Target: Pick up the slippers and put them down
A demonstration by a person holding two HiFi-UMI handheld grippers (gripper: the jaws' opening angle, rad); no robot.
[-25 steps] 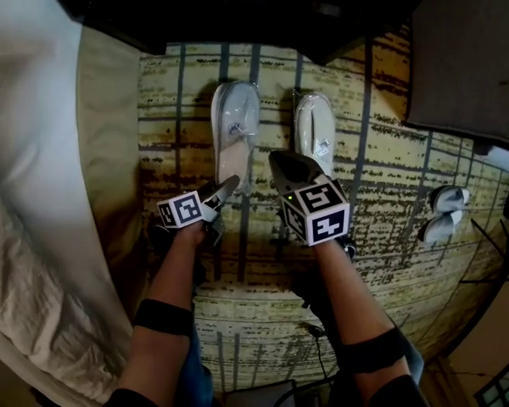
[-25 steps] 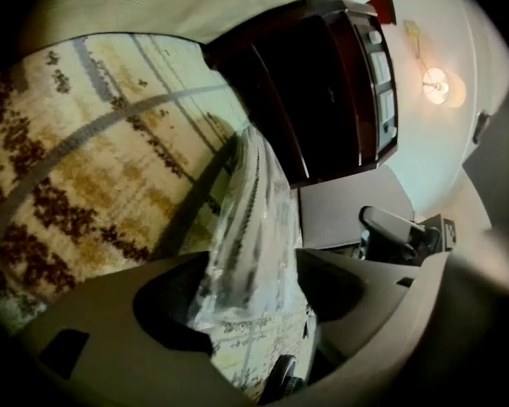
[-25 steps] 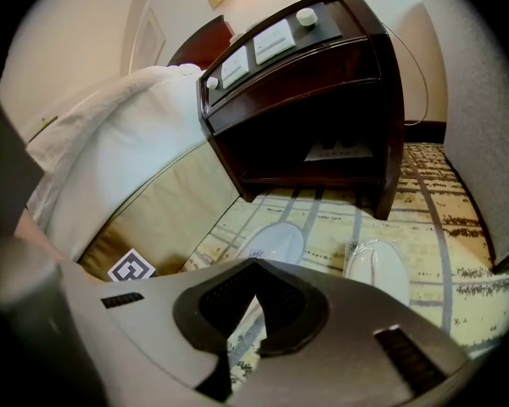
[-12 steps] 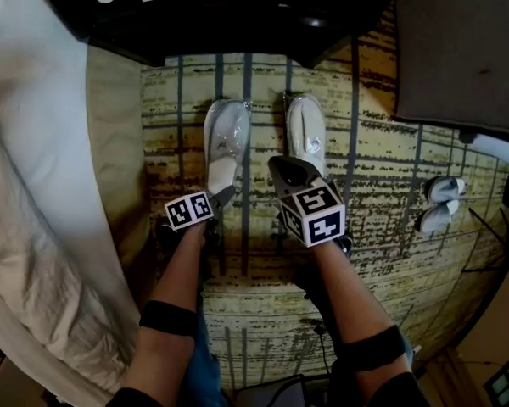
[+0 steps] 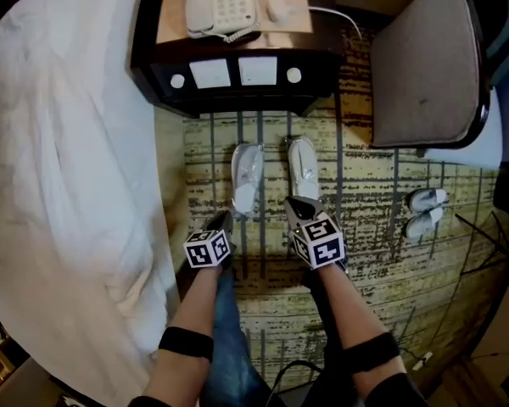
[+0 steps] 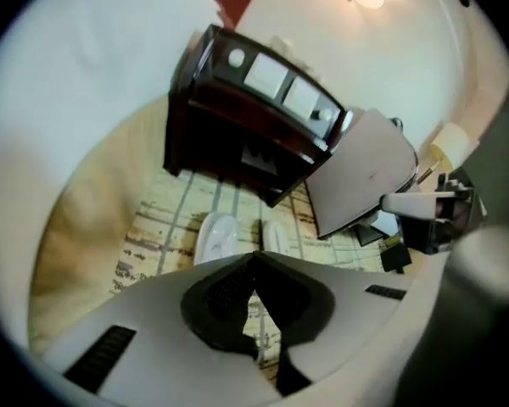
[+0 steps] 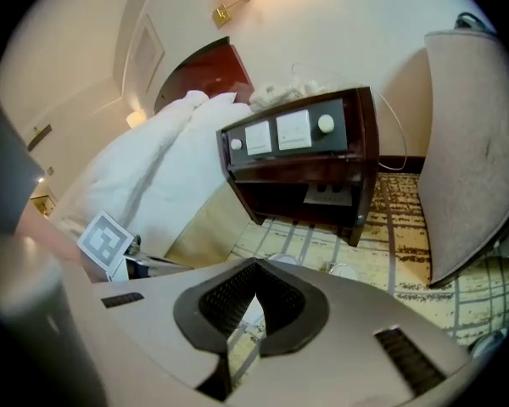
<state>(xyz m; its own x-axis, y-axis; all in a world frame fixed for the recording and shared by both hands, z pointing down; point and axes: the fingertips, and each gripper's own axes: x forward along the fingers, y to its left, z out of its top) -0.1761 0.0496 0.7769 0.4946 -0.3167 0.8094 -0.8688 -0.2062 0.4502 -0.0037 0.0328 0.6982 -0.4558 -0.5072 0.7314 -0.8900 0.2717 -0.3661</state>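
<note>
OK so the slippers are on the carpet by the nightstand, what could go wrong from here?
1. Both the left gripper, whose jaws have just closed on nothing, and the right gripper are shut; lowered like that, they would probably shove the white slippers rather than grasp them.
2. The slippers lie close to the nightstand, so a reach past them may knock its front.
3. A second pair of slippers by the chair could be picked by mistake.
</note>
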